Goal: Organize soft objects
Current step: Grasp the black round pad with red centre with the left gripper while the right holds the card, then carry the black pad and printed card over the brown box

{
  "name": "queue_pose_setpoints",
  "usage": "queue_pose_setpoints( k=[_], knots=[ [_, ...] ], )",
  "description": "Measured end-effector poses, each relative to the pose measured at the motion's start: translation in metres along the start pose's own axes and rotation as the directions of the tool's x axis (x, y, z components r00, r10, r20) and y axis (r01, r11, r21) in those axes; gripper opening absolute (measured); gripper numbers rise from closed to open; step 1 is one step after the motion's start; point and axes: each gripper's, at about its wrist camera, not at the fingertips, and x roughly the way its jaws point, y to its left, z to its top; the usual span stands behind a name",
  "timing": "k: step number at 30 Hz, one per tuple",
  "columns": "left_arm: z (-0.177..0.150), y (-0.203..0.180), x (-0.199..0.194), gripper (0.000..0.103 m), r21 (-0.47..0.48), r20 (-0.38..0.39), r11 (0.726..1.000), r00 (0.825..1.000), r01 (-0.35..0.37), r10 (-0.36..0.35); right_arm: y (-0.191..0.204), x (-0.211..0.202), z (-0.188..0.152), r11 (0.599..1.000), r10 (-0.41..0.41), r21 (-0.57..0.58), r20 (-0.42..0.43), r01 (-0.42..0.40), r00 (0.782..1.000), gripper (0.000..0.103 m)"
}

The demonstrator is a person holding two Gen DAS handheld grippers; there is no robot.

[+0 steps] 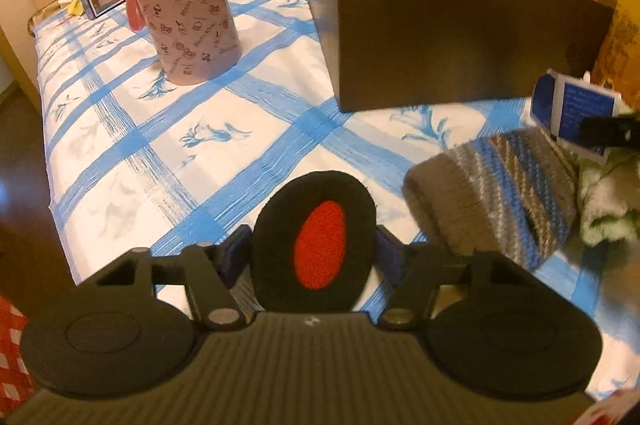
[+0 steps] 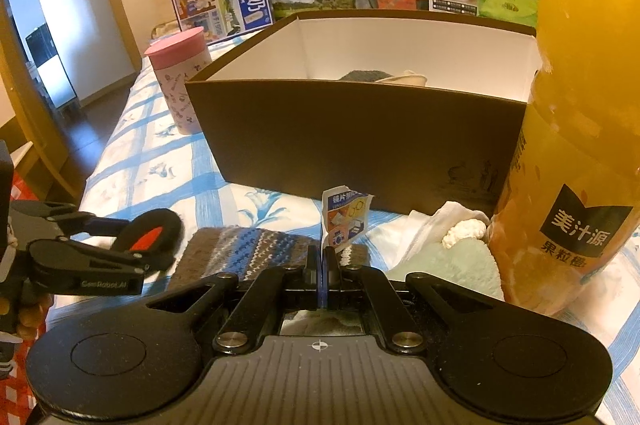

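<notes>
My left gripper (image 1: 315, 245) is shut on a black ear pad with a red centre (image 1: 316, 237), held just above the blue checked cloth; it also shows at the left of the right wrist view (image 2: 150, 233). My right gripper (image 2: 325, 257) is shut on a small blue and white paper packet (image 2: 346, 217), over a striped knitted piece (image 2: 248, 253) that also lies at the right of the left wrist view (image 1: 496, 193). A pale green towel (image 2: 452, 261) lies beside it. The dark open box (image 2: 360, 141) stands behind and holds soft items (image 2: 380, 76).
A pink lidded cup (image 1: 184, 21) stands left of the box. A tall orange juice bottle (image 2: 580, 129) stands close on the right. Milk cartons and boxes (image 2: 224, 1) line the back edge. The table's left edge drops to the floor.
</notes>
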Motion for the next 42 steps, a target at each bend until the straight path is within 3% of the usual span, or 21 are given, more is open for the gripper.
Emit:
queue_pose_setpoints(
  k=[21, 31, 42],
  knots=[
    [0.021, 0.007, -0.079, 0.059, -0.136, 0.127, 0.991, 0.992, 0.010, 0.008, 0.019, -0.032, 0.012, 0.999, 0.025, -0.033, 0.064, -0.023, 0.998, 0.000],
    [0.050, 0.005, -0.115, 0.059, -0.143, 0.224, 0.989, 0.975, 0.035, -0.002, 0.030, -0.060, 0.028, 0.998, 0.051, -0.046, 0.150, -0.044, 0.987, 0.000],
    [0.095, -0.003, -0.118, 0.059, -0.134, 0.280, 0.987, 0.959, 0.087, -0.046, 0.034, -0.071, 0.063, 0.999, 0.031, -0.039, 0.265, -0.022, 0.964, 0.000]
  ],
)
